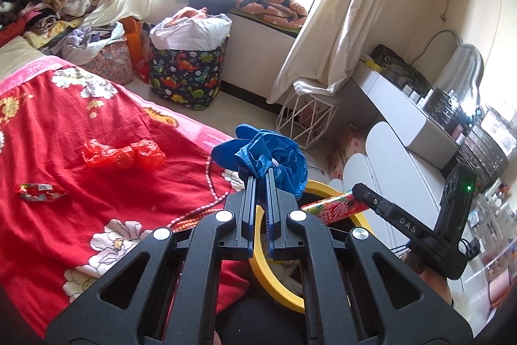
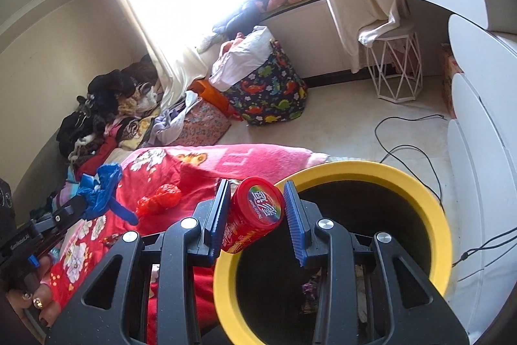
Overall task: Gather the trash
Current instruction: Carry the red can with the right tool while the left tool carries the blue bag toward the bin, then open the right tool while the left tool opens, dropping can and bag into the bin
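Left wrist view: the left tongs (image 1: 261, 180) are pinched fully together on a crumpled blue plastic bag (image 1: 274, 156), which bunches out past the tips at 12 o'clock. Below them the yellow-rimmed bin (image 1: 258, 261) shows its rim between the tong arms at 6 o'clock. The right tongs (image 1: 362, 199) enter from 3 o'clock, carrying a red candy tube (image 1: 332, 206) over the rim. On the bed (image 1: 48, 134), a red plastic bag (image 1: 121, 154) lies at 9 o'clock and a red wrapper (image 1: 38, 192) farther out at 8 o'clock; both are yet to be collected.

Right wrist view: the right tongs (image 2: 257, 209) are partly open, gripping the candy tube (image 2: 255, 215) across its body, lid end towards the camera. The tube sits over the bin's (image 2: 420, 193) near rim at about 10 o'clock of the opening, not over its centre. The left tongs (image 2: 77, 202) with the blue bag (image 2: 100, 193) hang over the bed at 9 o'clock.

To drop well, I would carry the tube towards the dark middle of the opening before letting go, so it cannot glance off the rim onto the bed. The blue bag is light and springy; bring it fully over the opening and low, then release.
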A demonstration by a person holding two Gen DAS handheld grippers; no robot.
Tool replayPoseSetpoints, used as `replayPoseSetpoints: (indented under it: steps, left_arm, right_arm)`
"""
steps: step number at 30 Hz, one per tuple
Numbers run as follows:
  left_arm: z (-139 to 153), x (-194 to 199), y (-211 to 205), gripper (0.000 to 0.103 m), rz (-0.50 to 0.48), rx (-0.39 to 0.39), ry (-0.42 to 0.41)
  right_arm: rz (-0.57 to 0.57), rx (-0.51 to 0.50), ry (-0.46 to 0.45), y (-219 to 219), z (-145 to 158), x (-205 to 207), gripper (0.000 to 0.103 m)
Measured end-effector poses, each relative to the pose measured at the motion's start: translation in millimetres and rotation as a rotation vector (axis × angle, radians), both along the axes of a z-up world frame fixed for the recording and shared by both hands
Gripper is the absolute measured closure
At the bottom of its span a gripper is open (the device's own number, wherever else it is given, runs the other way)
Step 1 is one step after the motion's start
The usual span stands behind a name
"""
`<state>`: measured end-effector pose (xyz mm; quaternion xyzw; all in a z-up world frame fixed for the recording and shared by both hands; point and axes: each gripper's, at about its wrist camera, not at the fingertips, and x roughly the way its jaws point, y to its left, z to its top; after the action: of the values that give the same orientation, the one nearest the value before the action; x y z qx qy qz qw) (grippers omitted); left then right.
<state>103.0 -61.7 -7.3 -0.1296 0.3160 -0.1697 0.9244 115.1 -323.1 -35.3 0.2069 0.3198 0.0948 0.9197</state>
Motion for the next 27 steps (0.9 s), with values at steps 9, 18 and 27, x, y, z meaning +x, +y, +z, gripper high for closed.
replayPoseSetpoints:
  steps: [9, 18, 27]
  left_arm:
    - [-3, -2, -17, 0.101, -0.04, 0.014, 0.005]
    - [-10, -2, -32, 0.101, -0.08, 0.034, 0.018]
    - [-19, -2, -47, 0.101, -0.117, 0.052, 0.037]
  right_arm:
    - [-0.038, -0.002, -0.006, -15, -3, -3, 0.071]
    - [-0.077, -0.034, -0.003, -29, -8, -4, 0.071]
    - [-0.116, -0.05, 0.014, -41, -16, -6, 0.071]
